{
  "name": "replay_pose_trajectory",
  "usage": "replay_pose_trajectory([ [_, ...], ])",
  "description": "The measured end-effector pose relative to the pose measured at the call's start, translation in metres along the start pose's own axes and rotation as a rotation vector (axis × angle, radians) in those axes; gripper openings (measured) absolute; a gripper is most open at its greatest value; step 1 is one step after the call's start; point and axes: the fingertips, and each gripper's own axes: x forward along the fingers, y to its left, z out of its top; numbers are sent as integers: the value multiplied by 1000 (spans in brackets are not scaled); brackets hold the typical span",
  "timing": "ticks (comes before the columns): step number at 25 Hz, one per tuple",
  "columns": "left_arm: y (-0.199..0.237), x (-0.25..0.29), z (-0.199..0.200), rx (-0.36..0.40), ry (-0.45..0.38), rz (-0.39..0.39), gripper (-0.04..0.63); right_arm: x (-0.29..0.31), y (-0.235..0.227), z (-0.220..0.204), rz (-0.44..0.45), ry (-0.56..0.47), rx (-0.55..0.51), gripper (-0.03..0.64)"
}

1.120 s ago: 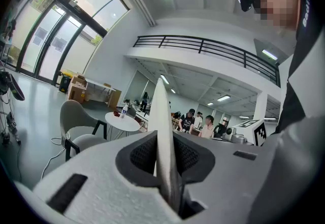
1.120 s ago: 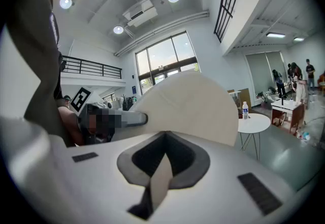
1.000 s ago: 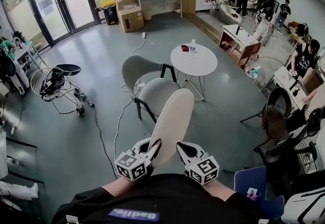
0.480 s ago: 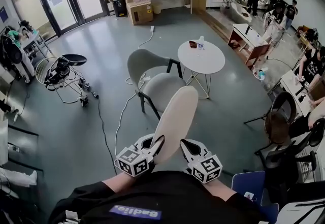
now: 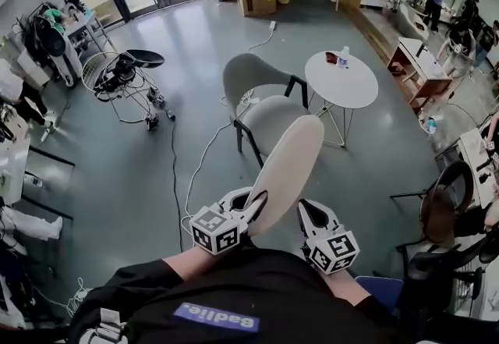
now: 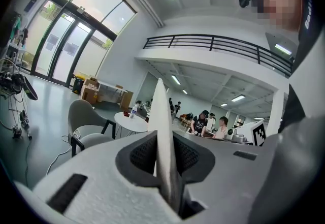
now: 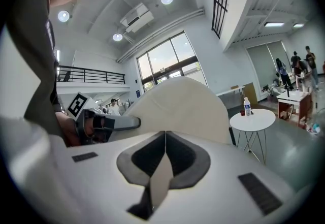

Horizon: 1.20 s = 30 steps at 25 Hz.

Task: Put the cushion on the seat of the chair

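Two grippers share the load: the left gripper [image 5: 251, 208] is clamped on the near left edge of the cushion [image 5: 285, 167], pinching the thin beige rim that its own view shows edge-on between the jaws. The right gripper [image 5: 306, 214] is clenched on a fold of the same cushion's near right edge. Held so, the oval cushion reaches out from the person's chest toward twelve o'clock, tipped up on one side and carried in the air, clear of the floor. Its far end overlaps the front of the grey chair [image 5: 261, 77] in the head view, yet I judge it is not resting there. The chair's seat [image 5: 269, 118] looks bare. A round white table [image 5: 343, 85] with a water bottle [image 5: 344, 56] stands at about three o'clock of the chair. So the pickup is done. What is left is closing on the chair, laying the cushion flat on the seat and letting go.
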Motion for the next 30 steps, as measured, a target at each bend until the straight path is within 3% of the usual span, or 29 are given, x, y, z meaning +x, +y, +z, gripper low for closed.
replay_pose_trajectory([
  [6, 15, 12, 6, -19, -20, 34, 55, 16, -20, 8, 16, 9, -7, 29],
  [13, 62, 55, 15, -58, -31, 38, 55, 57, -68, 13, -18, 33, -10, 29],
  [30, 258, 198, 100, -82, 79, -74, 55, 241, -200, 70, -213, 73, 35, 29],
])
